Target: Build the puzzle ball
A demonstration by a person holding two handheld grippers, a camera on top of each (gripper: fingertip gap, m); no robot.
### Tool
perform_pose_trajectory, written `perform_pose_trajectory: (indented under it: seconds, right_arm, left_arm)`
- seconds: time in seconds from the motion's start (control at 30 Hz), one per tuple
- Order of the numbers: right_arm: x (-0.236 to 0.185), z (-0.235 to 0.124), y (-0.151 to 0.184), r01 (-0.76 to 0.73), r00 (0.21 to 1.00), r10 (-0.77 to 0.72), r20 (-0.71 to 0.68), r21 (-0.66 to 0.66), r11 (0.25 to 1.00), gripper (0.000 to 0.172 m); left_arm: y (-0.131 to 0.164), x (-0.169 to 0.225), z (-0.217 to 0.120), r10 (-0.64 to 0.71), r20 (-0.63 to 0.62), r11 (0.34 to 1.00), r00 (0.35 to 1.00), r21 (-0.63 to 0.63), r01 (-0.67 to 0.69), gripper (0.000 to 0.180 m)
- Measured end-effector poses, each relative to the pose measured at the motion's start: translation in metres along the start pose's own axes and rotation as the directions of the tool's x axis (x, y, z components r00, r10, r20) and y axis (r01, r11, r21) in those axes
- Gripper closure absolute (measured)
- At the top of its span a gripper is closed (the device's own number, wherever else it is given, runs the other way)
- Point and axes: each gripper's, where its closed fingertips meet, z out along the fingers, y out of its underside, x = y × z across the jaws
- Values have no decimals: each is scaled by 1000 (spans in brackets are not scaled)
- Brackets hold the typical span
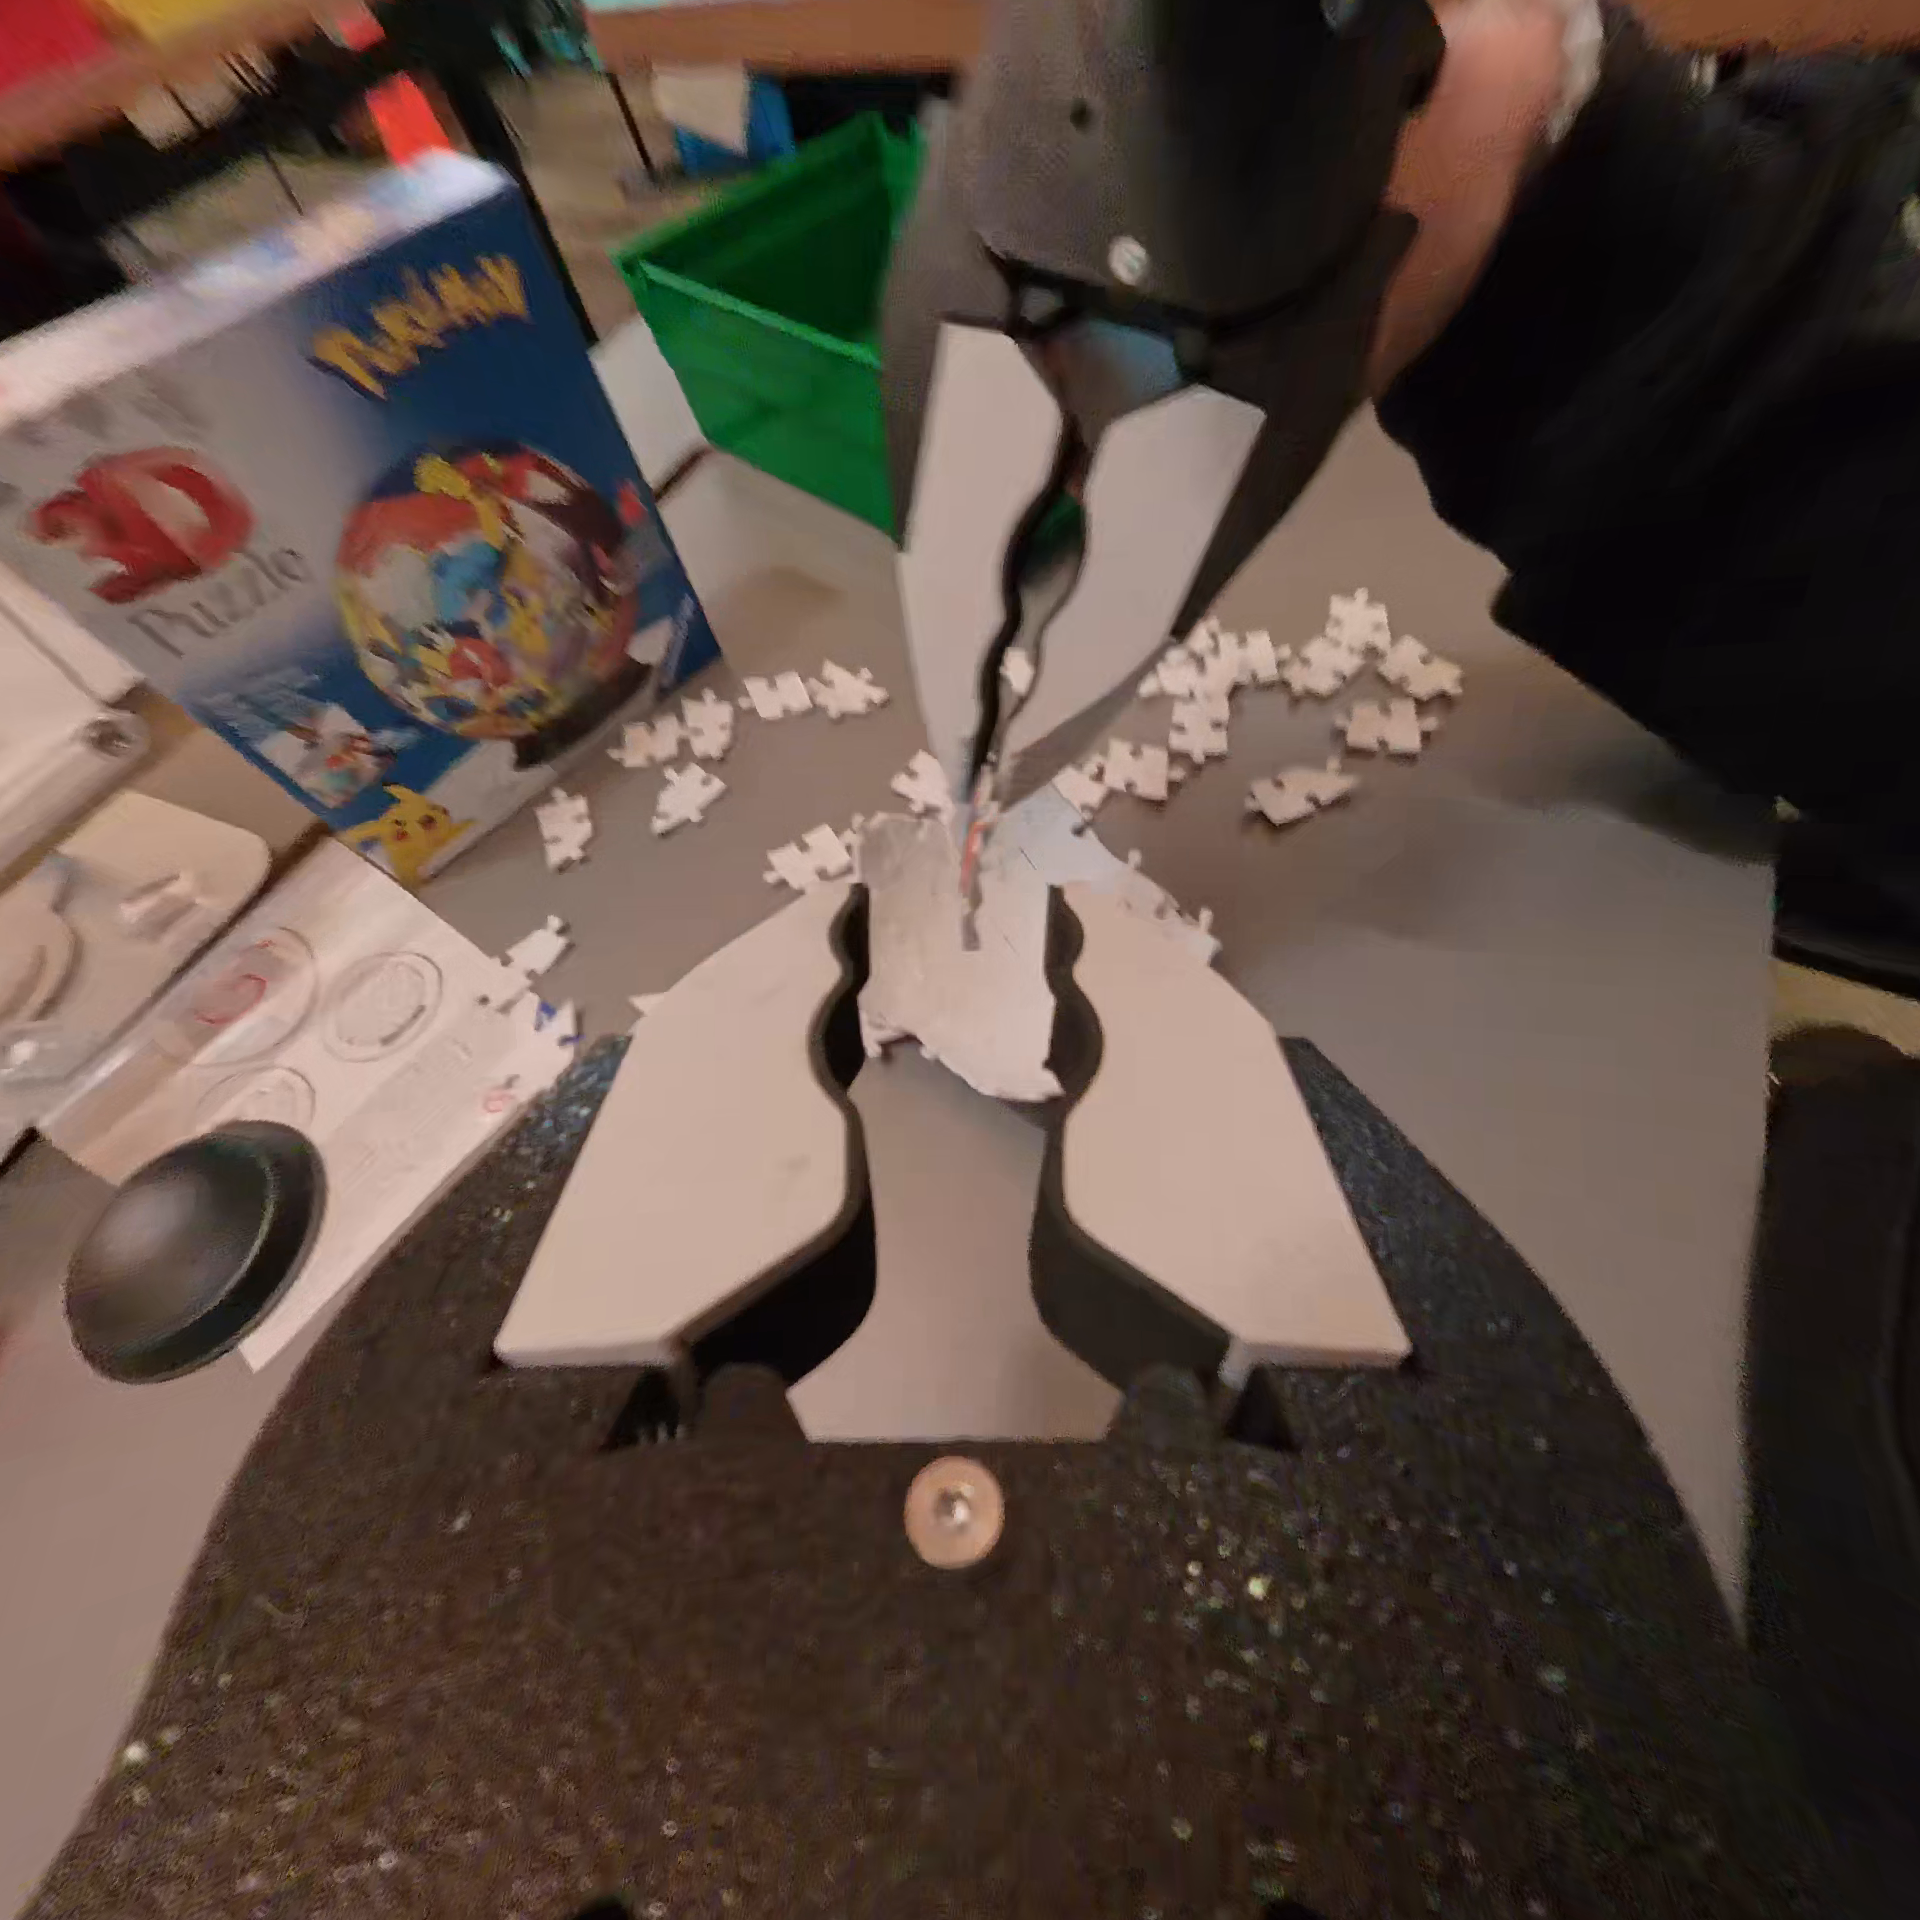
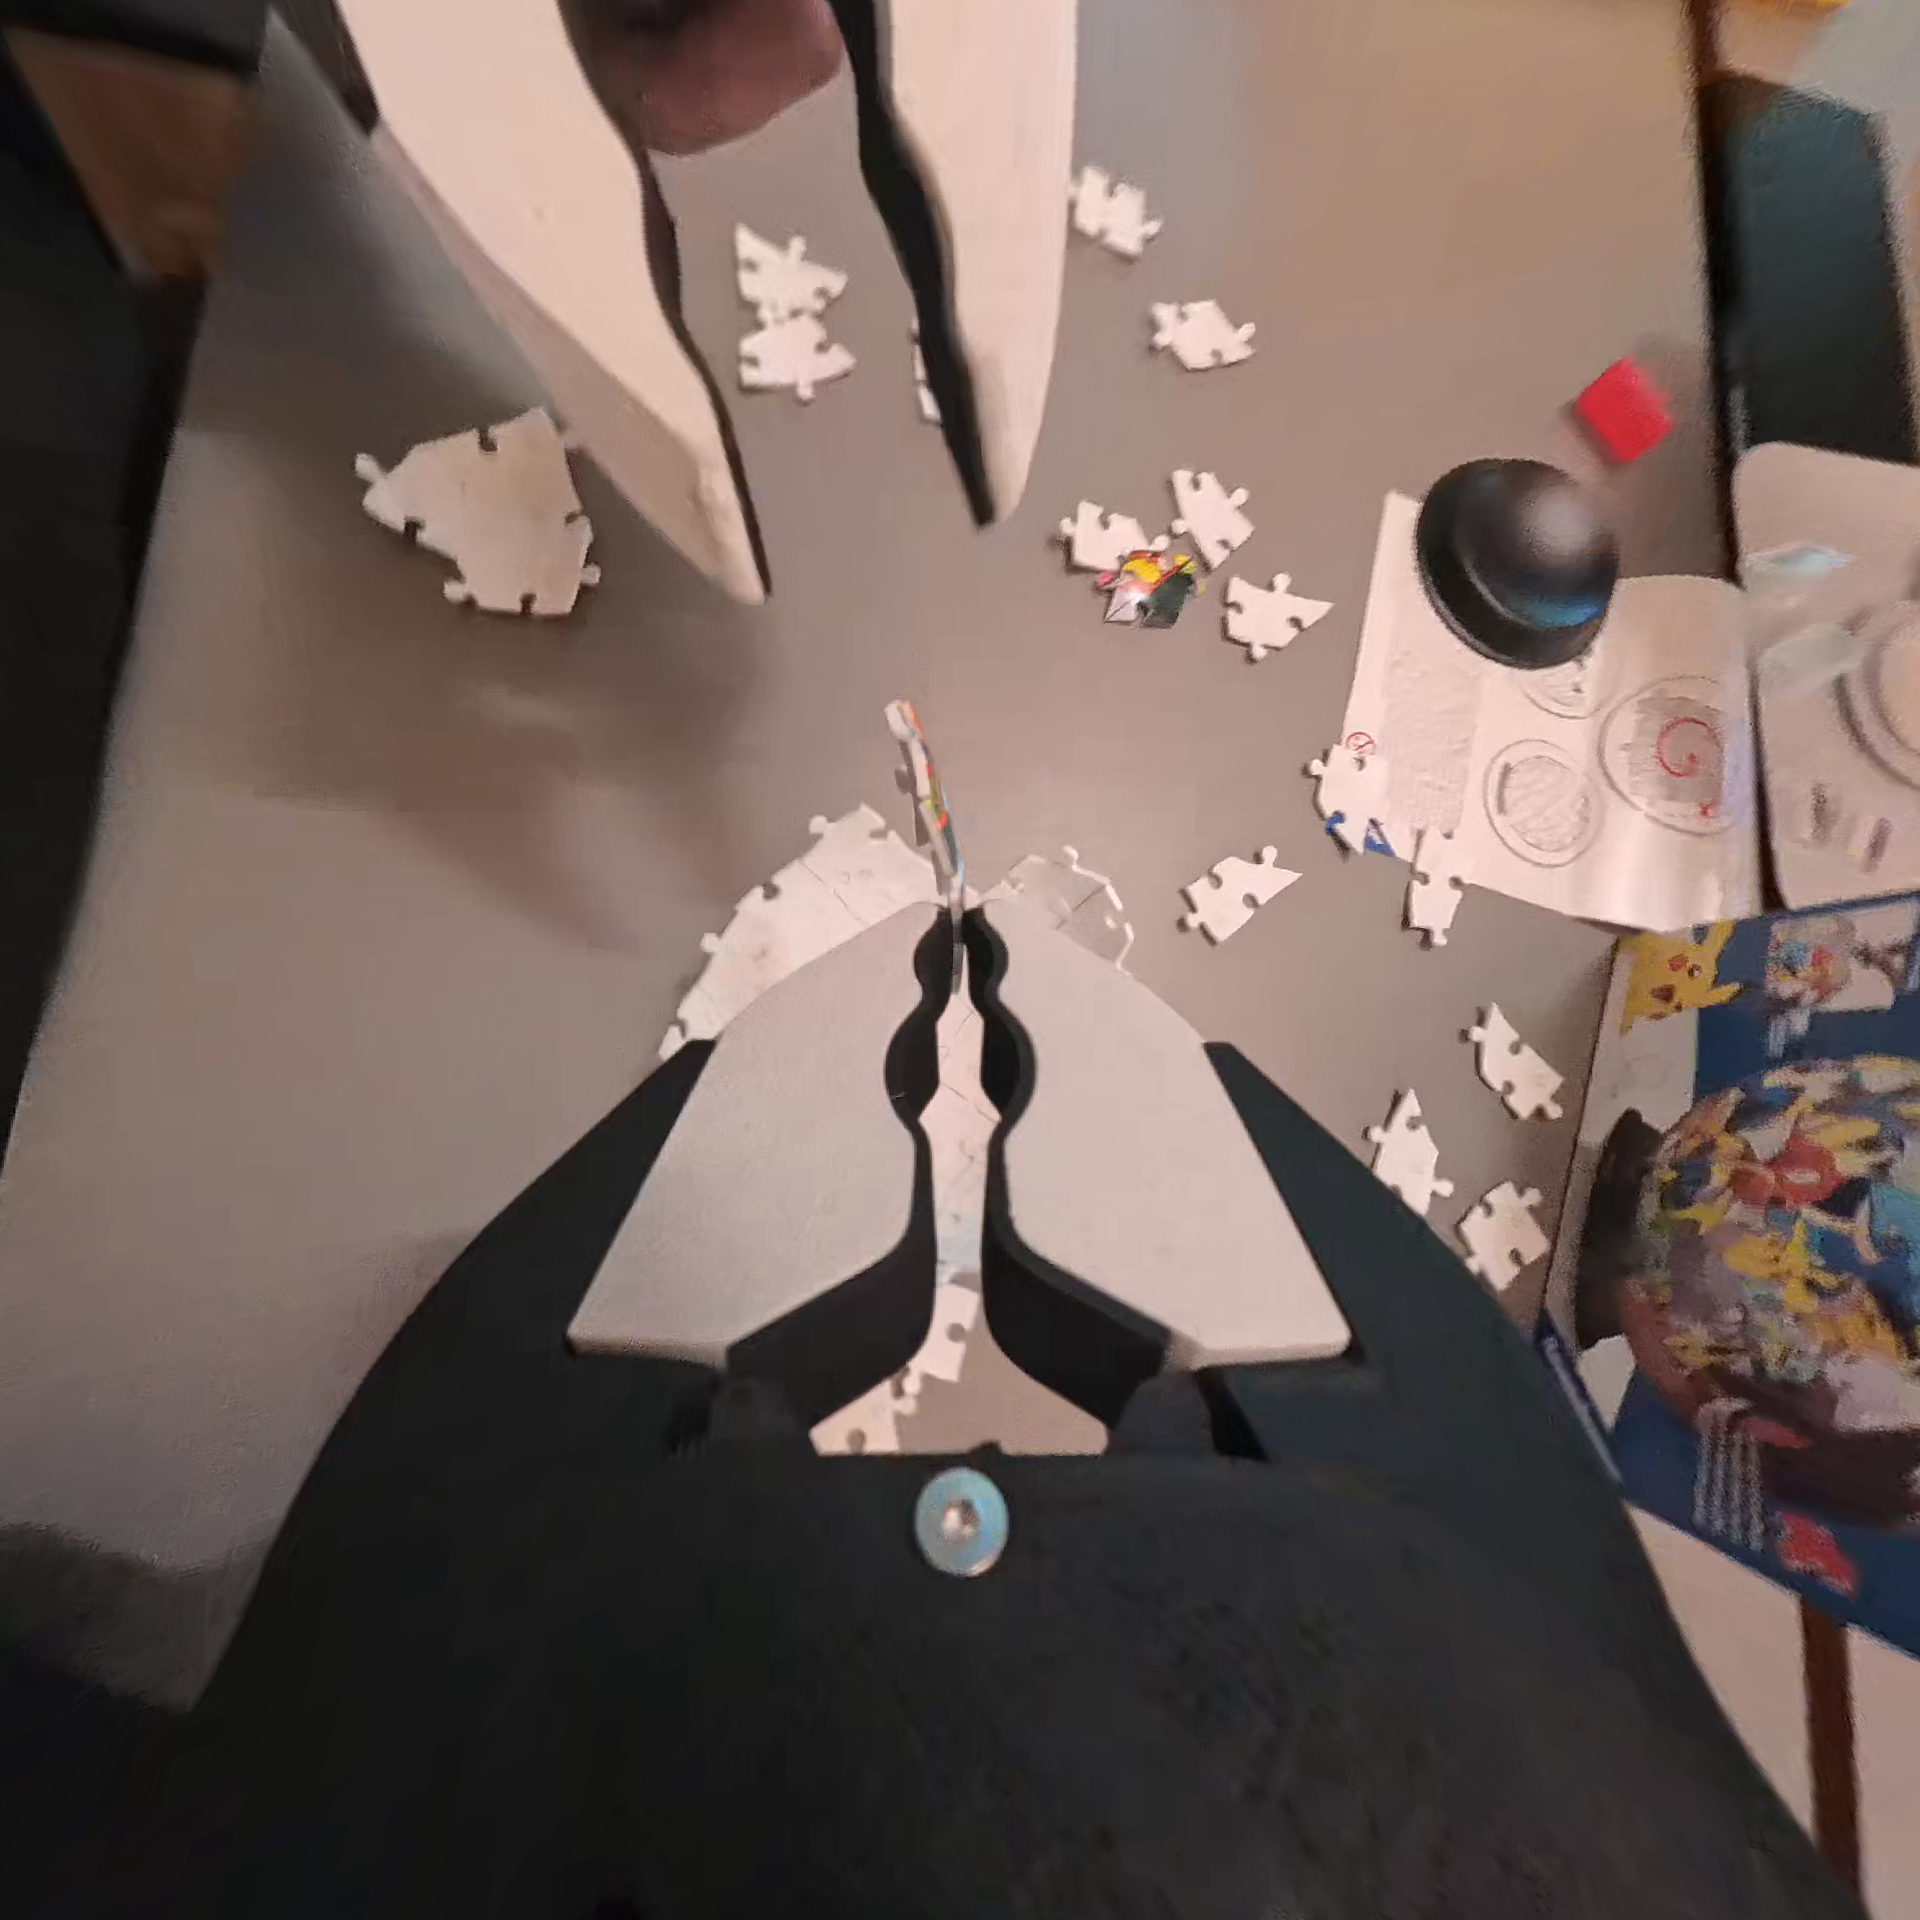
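The small flat jigsaw piece (image 2: 925, 790), white card on the back with a bright printed face, stands on edge in the air, over the middle of the grey table (image 2: 520, 779). The right gripper (image 2: 958, 914) has it: the two fingers are closed almost together, the pads press its two faces, and most of the piece juts out past the tips. Only a narrow margin of card is pinched, so I judge the piece could pivot or slip; an even squeeze and slow, straight moves suit so thin a thing.

Directly beneath lies a curved white sheet of joined jigsaw pieces (image 2: 821, 883), face down on the table, partly hidden by the right gripper's fingers.

The left gripper (image 1: 956, 914) faces the right one from the far side with its fingers parted. The right wrist view shows nothing held between them, and it is clear of the piece.

Loose white jigsaw pieces (image 2: 1236, 894) are scattered to the right and far side, one of them a colourful face-up piece (image 2: 1148, 582). A small triangular cluster of joined pieces (image 2: 488, 520) lies to the far left. At the right edge are a white printed paper sheet (image 2: 1507, 727) with a black domed knob (image 2: 1512, 561) on it, and nearer, a blue cardboard puzzle box (image 2: 1766, 1195). A green fabric bin (image 1: 769, 343) stands beyond the box.
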Motion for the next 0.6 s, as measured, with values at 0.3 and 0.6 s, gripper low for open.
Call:
perform_pose_trajectory:
  seconds: [0.3, 0.6]
  right_arm:
    - [4, 17, -11, 124, 967, -102, 234, -83, 989, 170]
    - [3, 32, -5, 207, 925, -144, 352, -149, 967, 170]
  left_arm:
    - [33, -5, 28, -104, 13, 947, 994, -303, 103, 164]
    - [46, -9, 36, -70, 28, 919, 997, -386, 75, 174]
